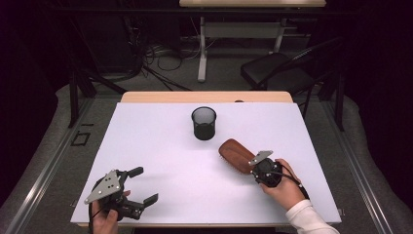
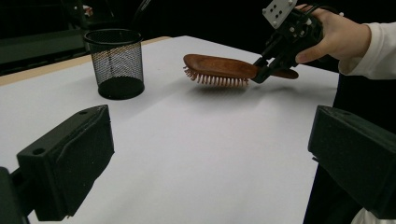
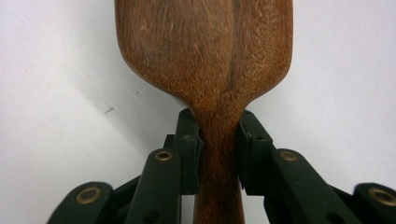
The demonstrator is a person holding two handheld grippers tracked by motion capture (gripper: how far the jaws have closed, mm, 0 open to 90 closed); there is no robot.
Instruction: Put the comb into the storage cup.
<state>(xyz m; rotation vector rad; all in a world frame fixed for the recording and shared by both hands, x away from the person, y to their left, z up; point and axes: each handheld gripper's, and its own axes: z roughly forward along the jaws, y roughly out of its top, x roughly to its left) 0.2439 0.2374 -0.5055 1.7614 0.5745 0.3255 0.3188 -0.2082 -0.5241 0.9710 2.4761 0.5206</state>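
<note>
A brown wooden hairbrush [image 1: 235,154] hangs just above the white table, bristles down, right of centre. My right gripper [image 1: 254,168] is shut on its handle; in the right gripper view both pads [image 3: 192,144] press the narrow neck of the hairbrush [image 3: 205,60]. From the left gripper view the hairbrush [image 2: 217,69] floats above its shadow, with the right gripper [image 2: 261,70] clamped at its handle end. My left gripper [image 1: 140,185] rests at the front left of the table, jaws wide apart and empty. A black mesh cup [image 1: 203,123] stands upright behind the brush.
The white table top [image 1: 160,141] has a wooden strip along its far edge. Behind the table are a black chair [image 1: 277,70] and a desk frame [image 1: 202,53] with cables on the floor. The mesh cup [image 2: 115,63] stands far left in the left gripper view.
</note>
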